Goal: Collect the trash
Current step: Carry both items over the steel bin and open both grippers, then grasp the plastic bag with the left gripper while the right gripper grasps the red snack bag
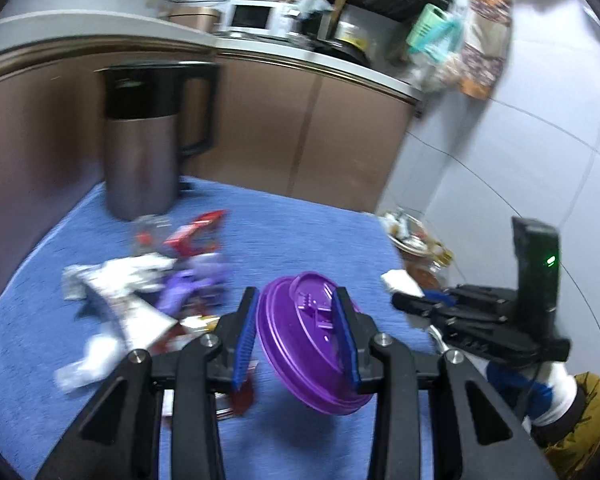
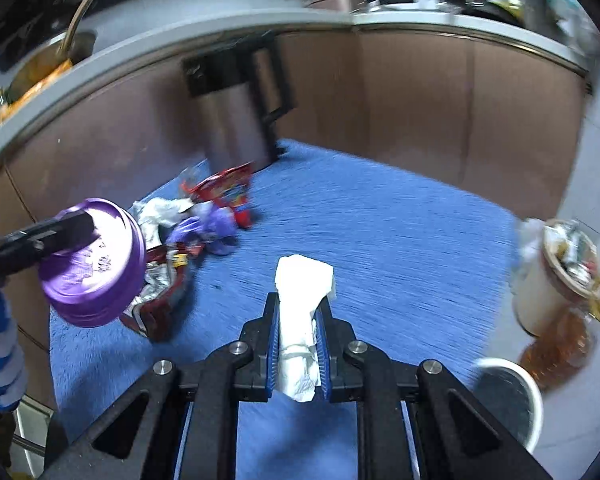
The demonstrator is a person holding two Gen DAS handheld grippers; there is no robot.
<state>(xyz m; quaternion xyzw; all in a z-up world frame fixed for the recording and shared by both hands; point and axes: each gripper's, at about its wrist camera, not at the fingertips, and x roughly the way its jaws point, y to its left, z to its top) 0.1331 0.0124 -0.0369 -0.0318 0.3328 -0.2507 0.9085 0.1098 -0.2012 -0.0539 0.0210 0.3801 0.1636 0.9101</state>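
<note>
My left gripper (image 1: pixel 296 294) is shut on a round purple plastic lid (image 1: pixel 312 352), which hangs tilted between the blue pads above the blue mat (image 1: pixel 308 236). My right gripper (image 2: pixel 299 298) is shut on a crumpled white tissue (image 2: pixel 300 276) that sticks out past the fingertips. A pile of trash (image 1: pixel 152 280) lies on the mat's left side: red, purple and silvery-white wrappers (image 2: pixel 208 216). In the right wrist view the left gripper (image 2: pixel 86 224) holds the purple lid (image 2: pixel 96 268) at the left edge. The left wrist view has the right gripper (image 1: pixel 404 300) and the tissue (image 1: pixel 398 280) at the right.
A tall metal jug (image 1: pixel 140 152) with a black handle stands at the mat's far edge, against brown cabinets. On the grey floor to the right stands a white bin (image 2: pixel 540 292) filled with trash. A white round container (image 2: pixel 508 396) with a dark inside sits nearer. Gloved hands hold both grippers.
</note>
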